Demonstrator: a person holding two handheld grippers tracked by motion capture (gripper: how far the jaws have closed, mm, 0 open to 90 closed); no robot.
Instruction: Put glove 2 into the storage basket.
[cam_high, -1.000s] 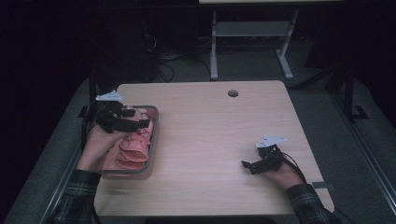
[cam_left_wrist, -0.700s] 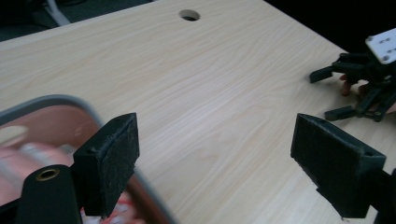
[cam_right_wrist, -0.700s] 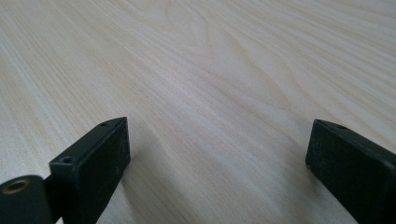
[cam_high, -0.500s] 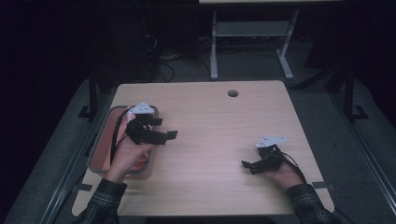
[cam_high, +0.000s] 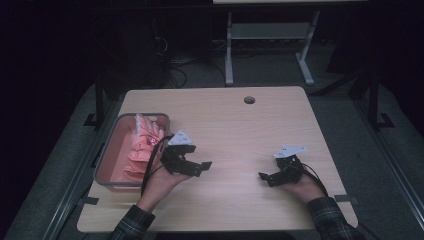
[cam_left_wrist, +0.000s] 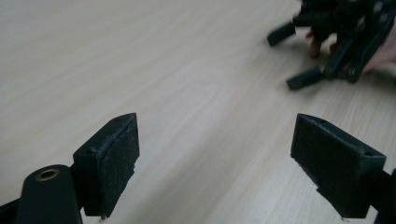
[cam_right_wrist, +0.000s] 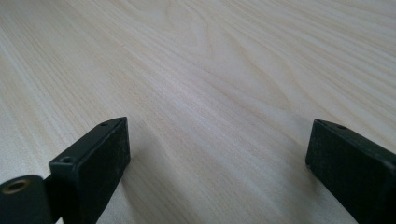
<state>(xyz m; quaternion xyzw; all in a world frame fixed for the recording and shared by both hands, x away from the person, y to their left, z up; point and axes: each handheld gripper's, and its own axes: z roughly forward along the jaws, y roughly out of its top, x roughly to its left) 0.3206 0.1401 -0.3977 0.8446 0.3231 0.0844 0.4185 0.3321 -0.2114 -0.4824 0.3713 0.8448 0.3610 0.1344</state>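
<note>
Pink cloth (cam_high: 142, 147) lies in tray (cam_high: 106, 150), behind left gripper (cam_high: 200, 167) fingers.

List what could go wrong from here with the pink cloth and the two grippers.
1. The pink cloth stands heaped above the rim of its bin at the table's left edge; a careless pull could likely tip or shove the bin off.
2. The left gripper and the right gripper, jaws open and empty, point at each other and could collide.
</note>
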